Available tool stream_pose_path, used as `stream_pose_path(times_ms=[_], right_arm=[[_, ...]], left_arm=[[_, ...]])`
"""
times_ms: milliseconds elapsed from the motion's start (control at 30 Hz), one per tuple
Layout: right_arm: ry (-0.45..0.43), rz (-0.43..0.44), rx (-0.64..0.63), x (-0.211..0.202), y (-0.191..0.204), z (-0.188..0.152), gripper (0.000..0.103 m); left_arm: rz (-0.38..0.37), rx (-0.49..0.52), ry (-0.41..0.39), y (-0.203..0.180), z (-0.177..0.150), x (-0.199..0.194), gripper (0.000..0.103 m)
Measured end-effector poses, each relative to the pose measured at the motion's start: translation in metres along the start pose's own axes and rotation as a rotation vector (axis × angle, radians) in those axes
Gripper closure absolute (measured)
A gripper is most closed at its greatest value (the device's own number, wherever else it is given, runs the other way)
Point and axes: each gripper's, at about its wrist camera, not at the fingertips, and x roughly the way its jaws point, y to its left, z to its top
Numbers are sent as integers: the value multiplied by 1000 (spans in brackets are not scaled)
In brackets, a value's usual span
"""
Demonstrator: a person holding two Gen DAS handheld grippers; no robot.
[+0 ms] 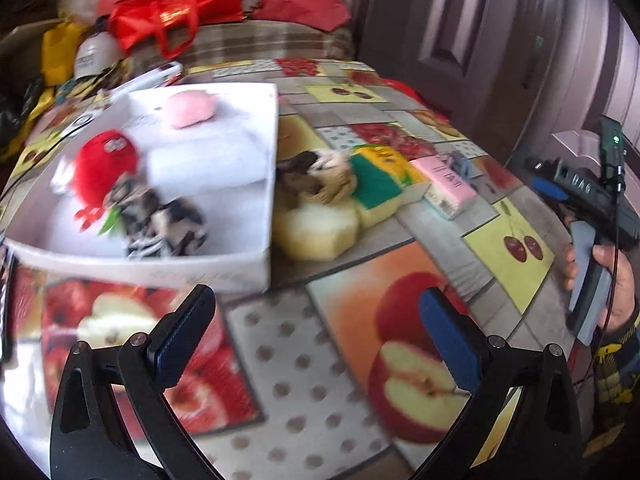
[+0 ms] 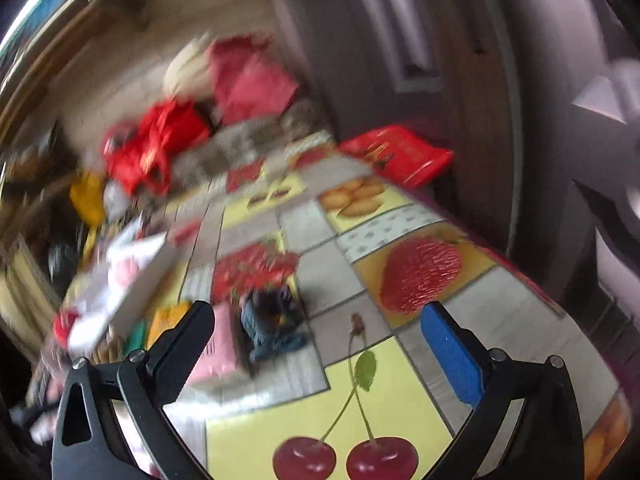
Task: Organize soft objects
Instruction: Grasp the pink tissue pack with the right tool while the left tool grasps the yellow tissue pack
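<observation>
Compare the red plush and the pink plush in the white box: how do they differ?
The red plush is bright red and sits near the box's front-left; the pink plush is pale pink and lies toward the back. The red plush looks larger and touches a black-and-white patterned soft item; the pink plush lies alone, apart from other things. Both are fuzzy and rest inside the white box.

My left gripper [image 1: 318, 334] hung empty with jaws spread wide, my right gripper [image 2: 320, 354] likewise agape and holding nothing, my right hand [image 1: 614, 280] wrapped round its grey handle, patterned sleeve at the wrist.
</observation>
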Motion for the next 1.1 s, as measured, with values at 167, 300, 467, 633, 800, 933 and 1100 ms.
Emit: stream_pose_path(times_ms=[167,300,467,633,800,933,1100], right_arm=[[100,74,-271,11,49,-13,26],[172,107,-404,32,76,-20,44],[242,84,-484,63,92,-23,44],[300,86,-493,69,89,-28,51],[301,175,-400,38,67,-30,51],[325,185,-359,28,54,-42,51],[308,201,-285,18,37,-46,52]], left_arm=[[-37,7,22,-2,2,6,0],[-31,0,28,1,4,8,0],[-36,18,29,-2,13,13,0],[-62,78,-10,-19,44,16,0],[-122,142,-8,-50,81,35,0],[-85,231,82,-75,100,84,0],[-13,211,178,-87,111,130,1]])
